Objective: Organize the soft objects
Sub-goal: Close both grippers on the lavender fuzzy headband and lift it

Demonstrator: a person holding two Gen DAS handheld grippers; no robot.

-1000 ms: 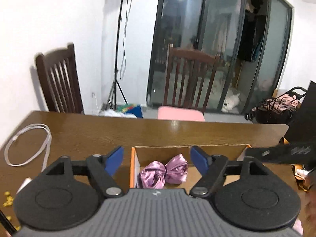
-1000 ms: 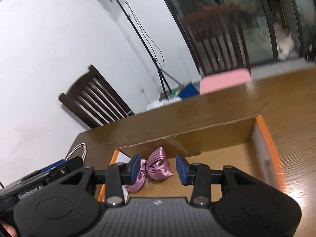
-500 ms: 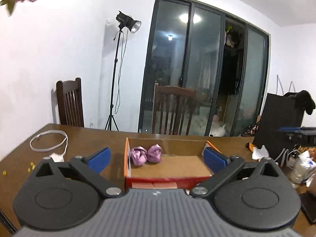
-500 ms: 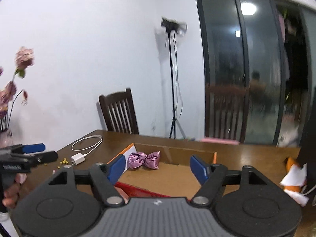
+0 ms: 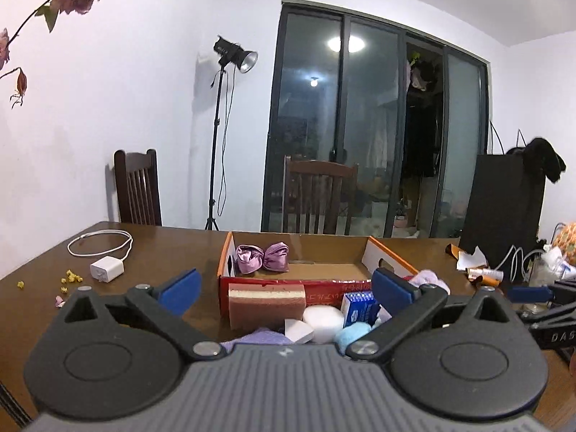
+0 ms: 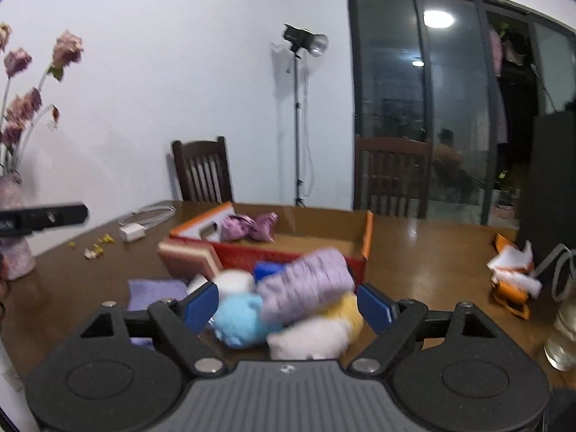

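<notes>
A cardboard box (image 5: 388, 255) with an orange rim and a red front wall stands on the brown table, and a purple satin bow (image 5: 262, 258) lies in its far left corner. In front of it lies a pile: a brown-and-cream sponge (image 5: 266, 304), white puffs (image 5: 322, 318), a light blue plush (image 6: 239, 318), a lilac knitted roll (image 6: 306, 288) and a white-and-yellow plush (image 6: 313, 334). My left gripper (image 5: 286, 287) is wide open, back from the pile, holding nothing. My right gripper (image 6: 288, 303) hangs just behind the pile. Its jaws are opening and the pads touch nothing.
A white charger (image 5: 107, 270) with a coiled cable and yellow crumbs lie on the left of the table. A vase of pink flowers (image 6: 14, 252) stands at the left edge. Orange-and-white wrappers (image 6: 511, 277) and a clear bottle (image 6: 565, 331) sit at the right. Two chairs stand behind the table.
Both grippers drew back from over the box toward the near table edge and widened their jaws. The bow stayed in the box. The pile of soft things came into view.
</notes>
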